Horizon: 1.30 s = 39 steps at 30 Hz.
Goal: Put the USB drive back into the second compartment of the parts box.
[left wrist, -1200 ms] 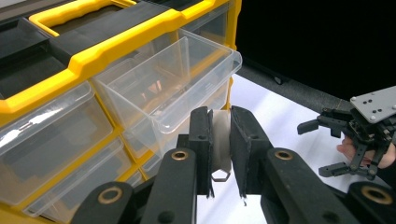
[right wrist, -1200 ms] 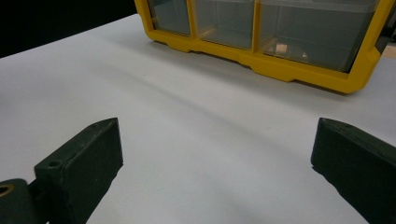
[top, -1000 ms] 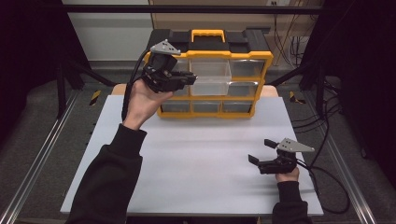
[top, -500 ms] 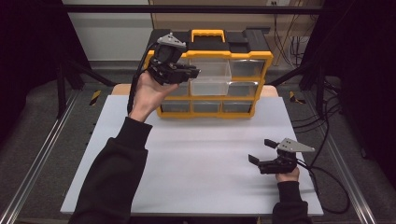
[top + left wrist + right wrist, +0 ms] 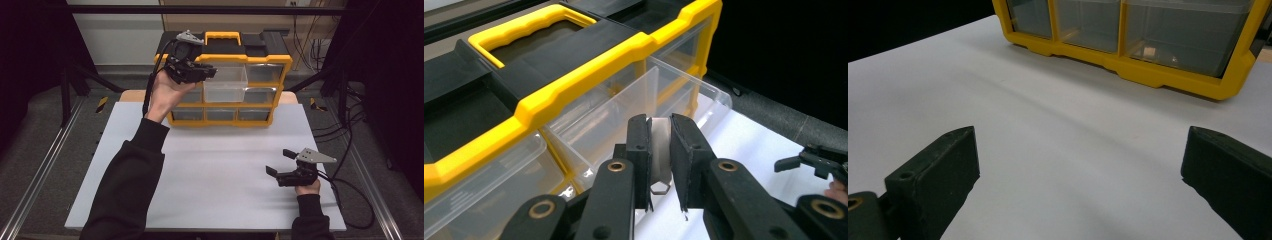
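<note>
From the high view, the left arm stretches forward, wrist raised, with the left gripper at the top left of the yellow organizer, beside its pulled-out clear drawer; the right gripper rests low on the white table, well apart. In the left gripper view, the jaws pinch a small grey metal piece above the open drawer. In the right gripper view, the jaws stand spread over bare table.
</note>
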Motion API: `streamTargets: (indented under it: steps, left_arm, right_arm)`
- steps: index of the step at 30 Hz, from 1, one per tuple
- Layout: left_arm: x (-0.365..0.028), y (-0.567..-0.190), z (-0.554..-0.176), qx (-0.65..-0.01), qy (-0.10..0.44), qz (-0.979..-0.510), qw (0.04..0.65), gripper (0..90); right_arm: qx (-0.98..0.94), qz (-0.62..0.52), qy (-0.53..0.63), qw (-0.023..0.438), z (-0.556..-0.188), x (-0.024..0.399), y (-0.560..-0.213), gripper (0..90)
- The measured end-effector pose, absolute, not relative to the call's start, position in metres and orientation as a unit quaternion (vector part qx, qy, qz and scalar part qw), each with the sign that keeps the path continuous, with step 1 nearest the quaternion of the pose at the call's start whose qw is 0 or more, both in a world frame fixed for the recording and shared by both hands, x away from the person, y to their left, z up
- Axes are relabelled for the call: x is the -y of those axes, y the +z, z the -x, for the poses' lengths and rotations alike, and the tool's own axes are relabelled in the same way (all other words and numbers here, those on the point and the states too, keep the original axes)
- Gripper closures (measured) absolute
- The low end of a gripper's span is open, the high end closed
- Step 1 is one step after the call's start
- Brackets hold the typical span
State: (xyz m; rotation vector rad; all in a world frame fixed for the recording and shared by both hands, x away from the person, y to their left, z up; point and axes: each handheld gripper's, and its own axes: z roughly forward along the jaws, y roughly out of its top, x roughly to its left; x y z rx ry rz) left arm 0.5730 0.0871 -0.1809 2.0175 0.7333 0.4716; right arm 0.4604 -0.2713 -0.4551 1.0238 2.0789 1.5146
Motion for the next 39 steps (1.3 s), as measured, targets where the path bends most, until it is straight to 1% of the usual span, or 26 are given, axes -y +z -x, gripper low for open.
streamTargets:
  steps: [13, 22, 23, 24, 26, 31, 34, 39]
  left_arm:
    - [-0.077, -0.201, -0.597, -0.313, 0.187, -0.817, 0.447, 78.9]
    - [-0.074, -0.212, -0.603, -0.316, 0.186, -0.820, 0.439, 78.5]
    - [-0.074, -0.213, -0.603, -0.318, 0.185, -0.816, 0.445, 78.2]
    - [-0.075, -0.212, -0.602, -0.317, 0.184, -0.814, 0.451, 76.2]
    - [-0.079, -0.211, -0.599, -0.316, 0.184, -0.809, 0.460, 69.1]
    - [-0.092, -0.210, -0.584, -0.311, 0.193, -0.795, 0.483, 45.1]
    - [-0.102, -0.213, -0.573, -0.302, 0.196, -0.783, 0.507, 34.0]
    - [-0.118, -0.221, -0.555, -0.287, 0.194, -0.779, 0.523, 19.8]
  right_arm:
    - [-0.737, -0.363, 0.539, 0.187, -0.460, 0.271, -0.455, 2.7]
    - [-0.736, -0.363, 0.540, 0.186, -0.460, 0.271, -0.455, 2.7]
    - [-0.736, -0.363, 0.540, 0.186, -0.461, 0.271, -0.455, 2.7]
    - [-0.737, -0.364, 0.539, 0.185, -0.460, 0.271, -0.455, 2.7]
    - [-0.738, -0.363, 0.538, 0.184, -0.461, 0.271, -0.455, 2.6]
    - [-0.737, -0.365, 0.538, 0.184, -0.461, 0.271, -0.455, 2.7]
    - [-0.737, -0.365, 0.539, 0.184, -0.461, 0.271, -0.455, 2.7]
    - [-0.737, -0.365, 0.539, 0.183, -0.461, 0.271, -0.455, 2.7]
